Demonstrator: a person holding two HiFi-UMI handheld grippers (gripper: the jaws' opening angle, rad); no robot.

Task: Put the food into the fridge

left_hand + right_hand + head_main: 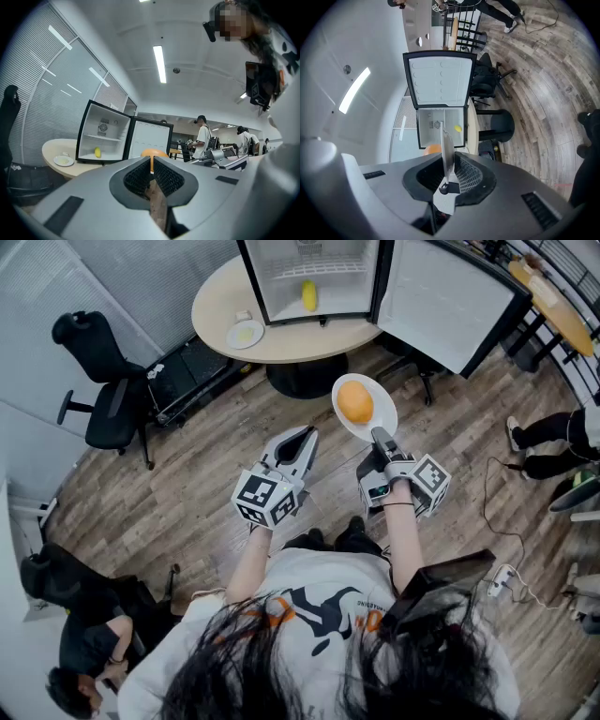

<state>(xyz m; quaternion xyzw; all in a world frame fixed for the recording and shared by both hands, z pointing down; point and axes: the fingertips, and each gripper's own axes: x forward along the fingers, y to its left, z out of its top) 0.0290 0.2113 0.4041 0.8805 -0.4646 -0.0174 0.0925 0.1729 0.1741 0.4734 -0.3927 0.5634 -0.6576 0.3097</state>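
Pinching the plate in my right gripper, left gripper pressed together, empty. Yellow fruit is in the fridge at twelve o'clock, orange not yet

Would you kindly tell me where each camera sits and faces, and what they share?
Head view: on the head, facing steeply down; hair, arms, left gripper, right gripper show.
Left gripper view: on that gripper, level, toward the open black-framed fridge; shut jaws, torso show.
Right gripper view: on that gripper, rolled sideways, fridge ahead; jaws grip the round white plate.
Shared: the fridge.
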